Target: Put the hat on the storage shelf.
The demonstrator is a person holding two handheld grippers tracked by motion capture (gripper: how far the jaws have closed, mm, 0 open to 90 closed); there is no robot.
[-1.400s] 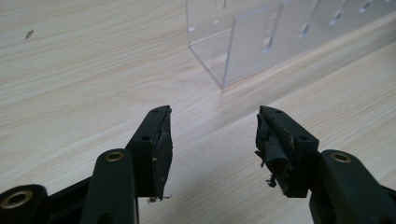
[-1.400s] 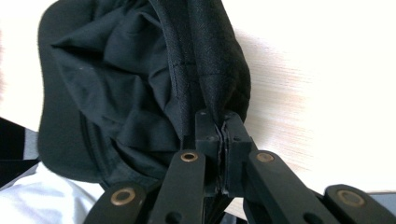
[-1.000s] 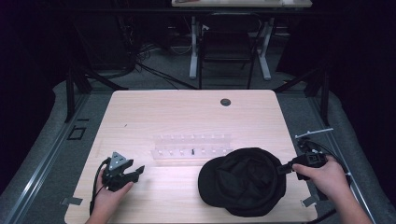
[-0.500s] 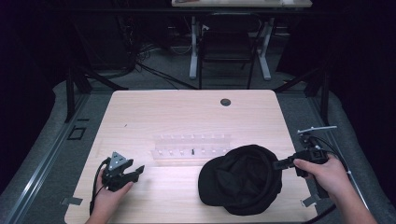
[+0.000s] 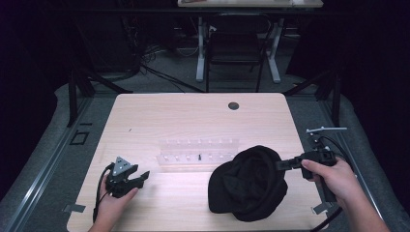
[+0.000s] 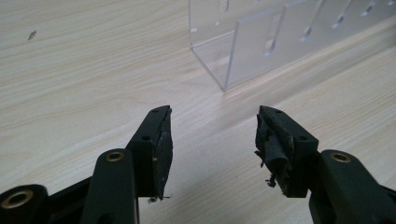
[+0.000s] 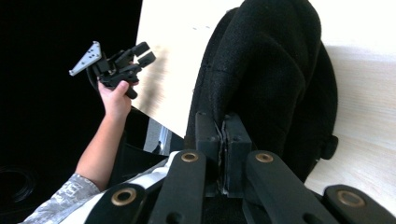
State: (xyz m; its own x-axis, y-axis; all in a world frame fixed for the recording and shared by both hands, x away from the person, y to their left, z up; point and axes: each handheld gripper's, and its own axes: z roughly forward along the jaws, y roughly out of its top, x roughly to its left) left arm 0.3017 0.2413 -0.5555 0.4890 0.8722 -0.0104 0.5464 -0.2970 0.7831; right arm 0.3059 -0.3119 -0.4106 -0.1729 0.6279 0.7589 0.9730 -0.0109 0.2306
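Note:
A black cap (image 5: 249,181) lies crumpled on the wooden table (image 5: 193,116) at the front right. My right gripper (image 5: 280,165) is shut on the cap's right edge, and in the right gripper view its jaws (image 7: 222,135) pinch the black fabric (image 7: 275,70). At the front left my left gripper (image 5: 142,176) is held just above the table and stands open. Between its fingers (image 6: 212,135) I see only bare wood. The right gripper view also shows the left gripper (image 7: 142,51) farther off in the person's hand.
A clear acrylic rack (image 5: 198,151) with slots stands across the table's middle, just left of the cap; its corner (image 6: 261,46) is ahead of the left gripper. A dark round grommet (image 5: 233,105) sits near the far edge. A chair and desk legs stand beyond the table.
The right gripper has shifted slightly up and back with the cap's edge, and the cap has bunched a little. The left gripper has stayed put.

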